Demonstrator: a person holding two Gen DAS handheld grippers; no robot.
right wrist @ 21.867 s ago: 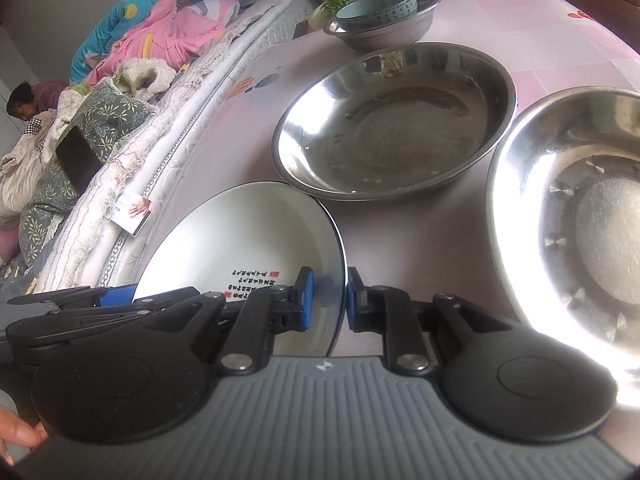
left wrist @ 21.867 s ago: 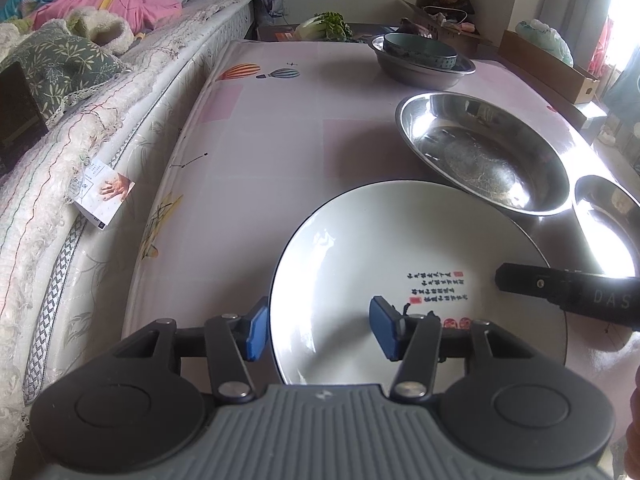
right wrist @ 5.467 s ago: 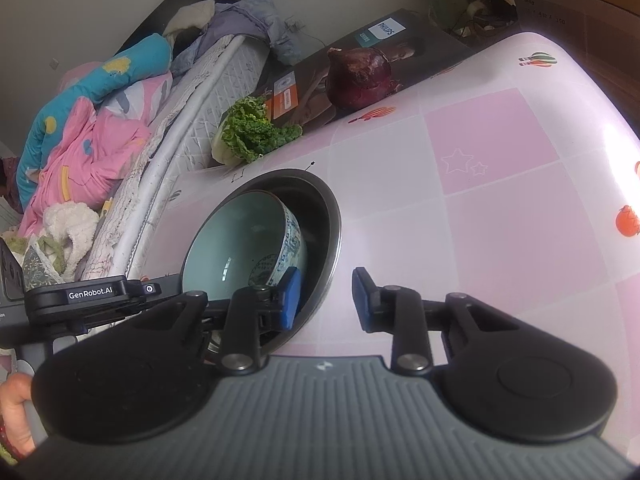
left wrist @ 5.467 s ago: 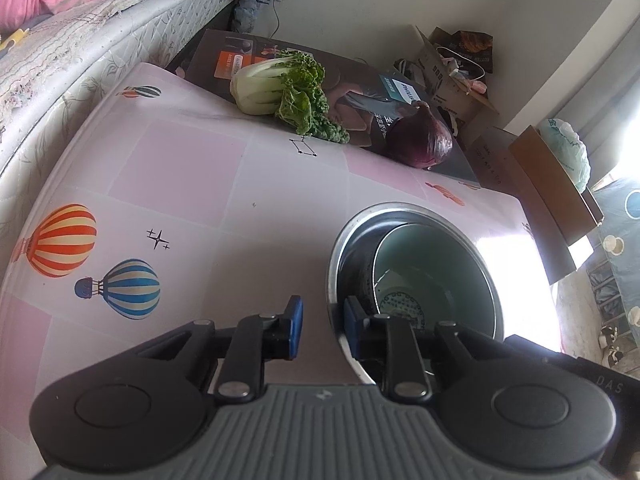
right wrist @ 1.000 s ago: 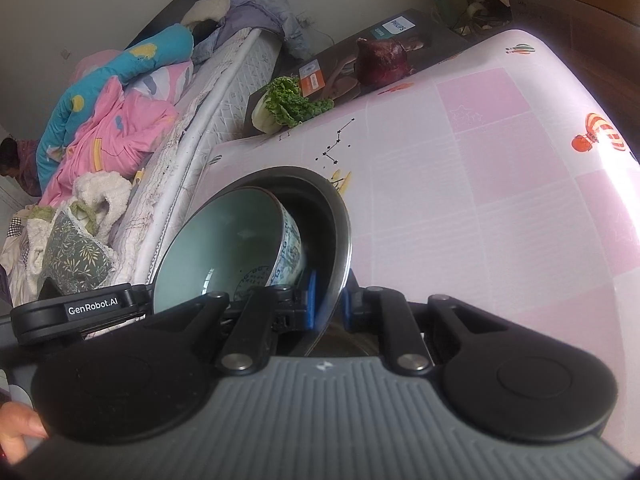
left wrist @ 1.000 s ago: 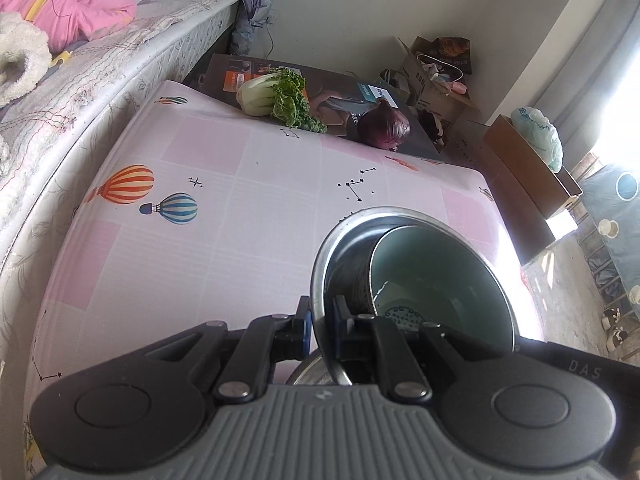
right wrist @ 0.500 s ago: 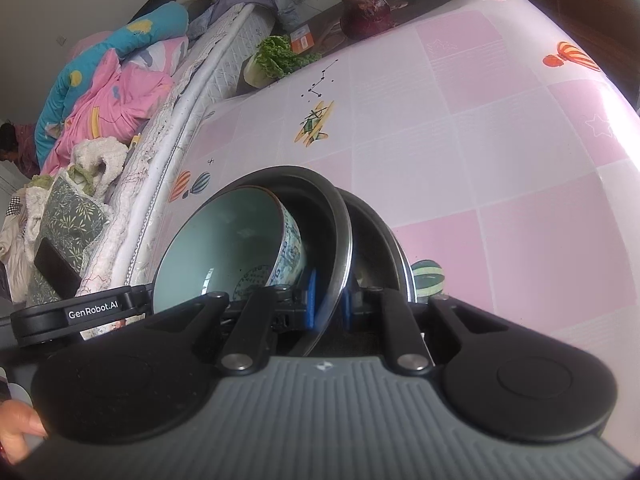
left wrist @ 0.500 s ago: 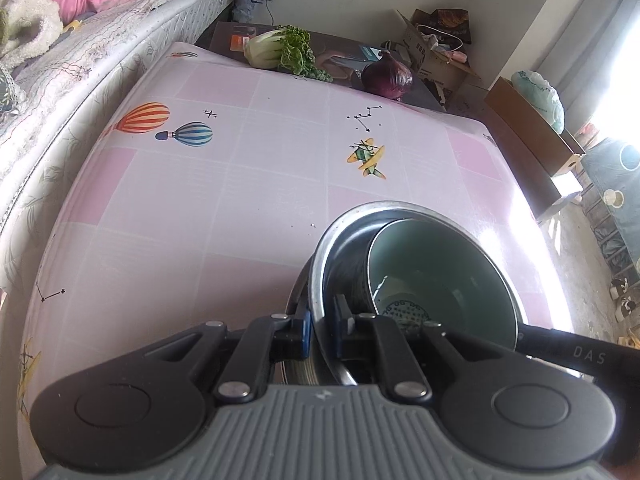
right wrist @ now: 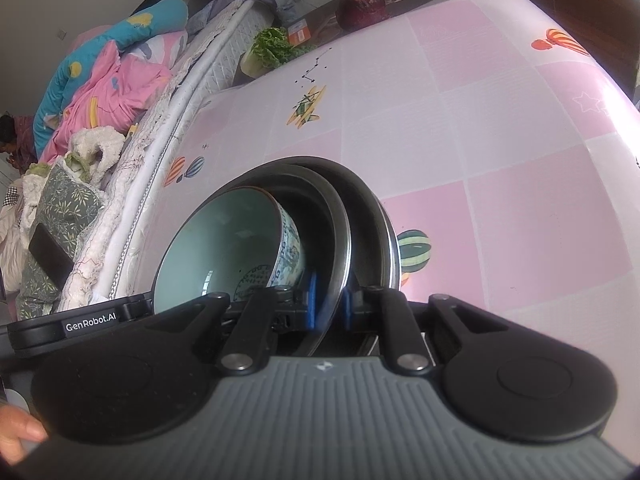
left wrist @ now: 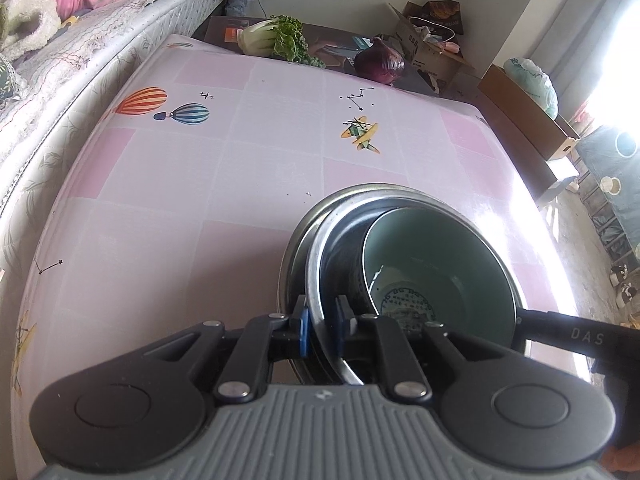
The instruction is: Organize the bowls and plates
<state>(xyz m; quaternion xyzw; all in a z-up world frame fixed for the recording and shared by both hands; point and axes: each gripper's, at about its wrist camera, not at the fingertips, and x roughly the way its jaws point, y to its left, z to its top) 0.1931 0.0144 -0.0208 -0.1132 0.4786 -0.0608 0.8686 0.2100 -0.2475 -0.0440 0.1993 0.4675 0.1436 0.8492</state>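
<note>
A steel bowl (left wrist: pixel 320 248) with a pale green ceramic bowl (left wrist: pixel 436 264) inside it sits within a larger steel bowl (left wrist: pixel 291 252) on the pink table (left wrist: pixel 200 180). My left gripper (left wrist: pixel 322 330) grips the inner steel bowl's near rim, one pad on each side, and its jaws are opening slightly. From the opposite side, my right gripper (right wrist: pixel 329 300) is shut on the same rim (right wrist: pixel 340 224), with the ceramic bowl (right wrist: pixel 224 248) to its left. The larger bowl's edge (right wrist: pixel 384 216) shows just outside. The stack's bottom is hidden.
A bok choy (left wrist: pixel 276 36) and a red onion (left wrist: pixel 380 64) lie past the table's far edge. A bed (left wrist: pixel 80 40) runs along the table's left side. Cardboard boxes (left wrist: pixel 520 96) stand on the floor to the right. A thumb (right wrist: pixel 16 436) shows at bottom left.
Both grippers have carried the steel bowl with the ceramic bowl down and back along the table. A larger steel bowl has come into view beneath, and the held bowl now nests in it.
</note>
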